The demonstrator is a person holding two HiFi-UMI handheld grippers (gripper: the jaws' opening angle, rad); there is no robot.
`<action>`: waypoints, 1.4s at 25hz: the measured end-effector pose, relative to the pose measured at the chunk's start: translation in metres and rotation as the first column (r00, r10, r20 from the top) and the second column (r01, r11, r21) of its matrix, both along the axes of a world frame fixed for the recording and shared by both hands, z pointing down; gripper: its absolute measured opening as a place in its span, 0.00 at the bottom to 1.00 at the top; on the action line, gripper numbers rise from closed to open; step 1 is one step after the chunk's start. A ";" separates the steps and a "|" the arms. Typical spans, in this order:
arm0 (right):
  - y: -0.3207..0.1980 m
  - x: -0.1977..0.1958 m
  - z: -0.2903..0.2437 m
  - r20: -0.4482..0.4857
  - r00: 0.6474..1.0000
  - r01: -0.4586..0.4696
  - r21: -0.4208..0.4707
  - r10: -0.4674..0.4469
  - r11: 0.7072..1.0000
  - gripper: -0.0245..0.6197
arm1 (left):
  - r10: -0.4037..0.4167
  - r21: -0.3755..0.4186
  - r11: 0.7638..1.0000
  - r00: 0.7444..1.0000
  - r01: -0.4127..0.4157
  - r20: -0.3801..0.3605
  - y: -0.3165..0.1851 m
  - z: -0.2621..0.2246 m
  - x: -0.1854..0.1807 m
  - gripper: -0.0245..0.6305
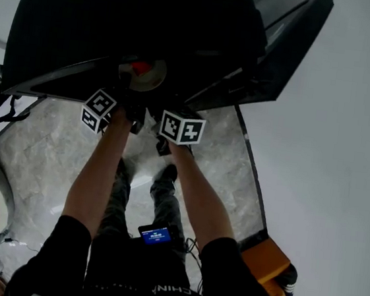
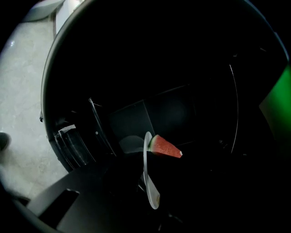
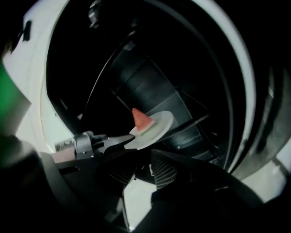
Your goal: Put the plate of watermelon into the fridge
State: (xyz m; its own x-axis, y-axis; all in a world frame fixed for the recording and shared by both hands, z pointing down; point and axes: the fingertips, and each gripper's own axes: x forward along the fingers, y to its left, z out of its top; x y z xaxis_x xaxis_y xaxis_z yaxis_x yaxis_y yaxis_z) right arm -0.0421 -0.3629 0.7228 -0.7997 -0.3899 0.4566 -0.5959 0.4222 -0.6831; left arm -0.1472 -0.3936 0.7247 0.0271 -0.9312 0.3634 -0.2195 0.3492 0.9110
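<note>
A: Where is the plate [image 1: 146,76] now?

B: It is inside the dark opening of the fridge [image 1: 119,24]. The black walls of the fridge go all around the plate. I cannot tell if the plate already rests on a shelf.

A: And the watermelon [image 3: 141,120]?

B: One red wedge stands on the plate, near its middle. The green rind is down on the plate and the tip points away from it.

A: Which gripper has the plate?

B: The left gripper [image 3: 125,139]. Its jaws are closed on the rim of the plate, on the side nearest the person. In the left gripper view the plate shows edge-on, directly in front of the jaws, and the wedge is beyond the held rim.

A: What about the right gripper [image 3: 136,177]?

B: Its jaws stand apart and nothing is between them, only a pale surface behind. It is just beside the plate, on the person's side, and it does not touch the plate. In its view the plate lies a little beyond the jaws and above them.

A: And the arms?

B: In the head view both forearms reach toward the plate, and the marble floor [image 1: 45,148] lies below them.
</note>
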 end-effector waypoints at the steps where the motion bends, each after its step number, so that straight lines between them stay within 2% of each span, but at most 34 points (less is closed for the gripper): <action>1: 0.000 -0.004 -0.001 -0.022 1.000 0.013 0.027 -0.012 1.000 0.19 | 0.013 -0.001 1.000 1.000 -0.013 0.006 -0.001 -0.001 0.001 0.07; 3: -0.003 -0.013 -0.002 -0.055 0.998 0.016 0.053 -0.013 0.998 0.13 | 0.062 0.005 0.998 0.998 -0.062 0.028 -0.004 -0.003 0.005 0.07; 7: -0.014 -0.018 0.001 -0.106 0.994 -0.019 0.066 0.026 0.998 0.12 | 0.182 0.022 0.983 0.982 -0.183 0.055 -0.009 -0.008 0.008 0.08; 12: -0.029 -0.013 0.005 -0.170 0.982 -0.069 0.078 0.081 0.995 0.10 | 0.374 0.024 0.925 0.920 -0.379 0.116 -0.004 -0.008 0.022 0.11; 14: -0.036 -0.010 0.006 -0.183 0.979 -0.078 0.083 0.093 0.993 0.10 | 0.423 0.018 0.904 0.897 -0.428 0.128 0.001 -0.007 0.029 0.13; 17: -0.044 -0.006 0.008 -0.202 0.975 -0.079 0.089 0.096 0.993 0.10 | 0.462 0.017 0.884 0.879 -0.467 0.119 0.008 -0.005 0.040 0.15; 18: -0.045 -0.006 0.009 -0.209 0.973 -0.078 0.088 0.095 0.993 0.10 | 0.486 0.002 0.872 0.864 -0.490 0.129 0.010 -0.003 0.043 0.16; 19: -0.046 -0.005 0.010 -0.219 0.971 -0.075 0.090 0.093 0.993 0.10 | 0.522 -0.026 0.851 0.839 -0.525 0.151 0.014 -0.001 0.047 0.17; 22: -0.051 -0.003 0.012 -0.236 0.967 -0.072 0.099 0.094 0.992 0.10 | 0.635 -0.133 0.772 0.738 -0.622 0.231 0.020 0.004 0.060 0.21; 26: -0.054 -0.001 0.011 -0.230 0.969 -0.070 0.097 0.090 0.993 0.10 | 0.686 -0.203 0.724 0.656 -0.659 0.316 0.029 0.004 0.067 0.23; 28: -0.054 0.001 0.010 -0.235 0.968 -0.063 0.106 0.086 0.992 0.10 | 0.692 -0.267 0.716 0.605 -0.644 0.394 0.033 0.006 0.063 0.23; 30: -0.050 0.001 0.008 -0.243 0.967 -0.042 0.125 0.071 0.991 0.10 | 0.681 -0.327 0.726 0.566 -0.605 0.465 0.036 0.008 0.053 0.23; 33: -0.039 -0.006 0.005 -0.265 0.964 0.031 0.175 0.017 0.984 0.10 | 0.654 -0.387 0.751 0.526 -0.535 0.543 0.042 0.008 0.037 0.22; 35: -0.032 -0.013 0.005 -0.281 0.960 0.080 0.199 -0.021 0.977 0.10 | 0.626 -0.399 0.775 0.508 -0.491 0.591 0.044 0.003 0.028 0.14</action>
